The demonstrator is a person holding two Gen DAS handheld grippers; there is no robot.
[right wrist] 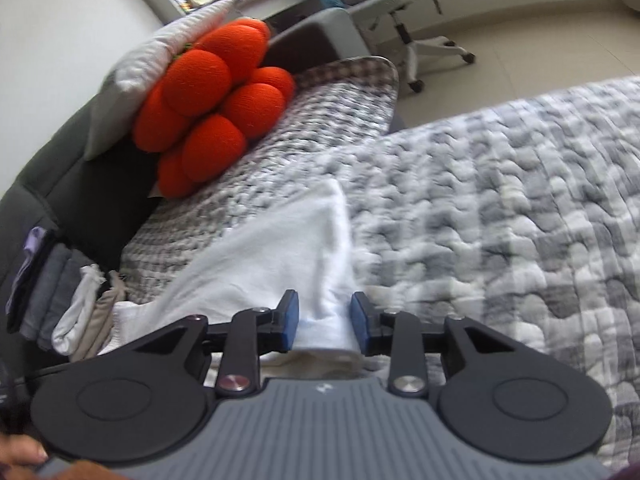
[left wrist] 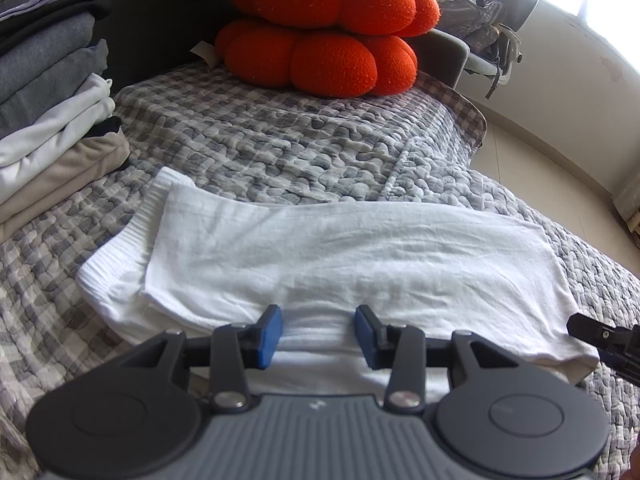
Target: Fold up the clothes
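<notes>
A white garment (left wrist: 340, 256) lies folded into a long band across the grey checked bedspread (left wrist: 280, 140). My left gripper (left wrist: 319, 334) is open, its blue pads on either side of the garment's near edge at the middle. My right gripper (right wrist: 324, 326) is open around the garment's right end (right wrist: 280, 256). In the left wrist view the right gripper's black tip (left wrist: 600, 336) shows at the garment's right corner.
A stack of folded clothes (left wrist: 48, 92) stands at the left, also in the right wrist view (right wrist: 60, 292). An orange knitted cushion (left wrist: 328, 28) rests at the bed's back. An office chair (right wrist: 404, 20) stands on the floor beyond the bed.
</notes>
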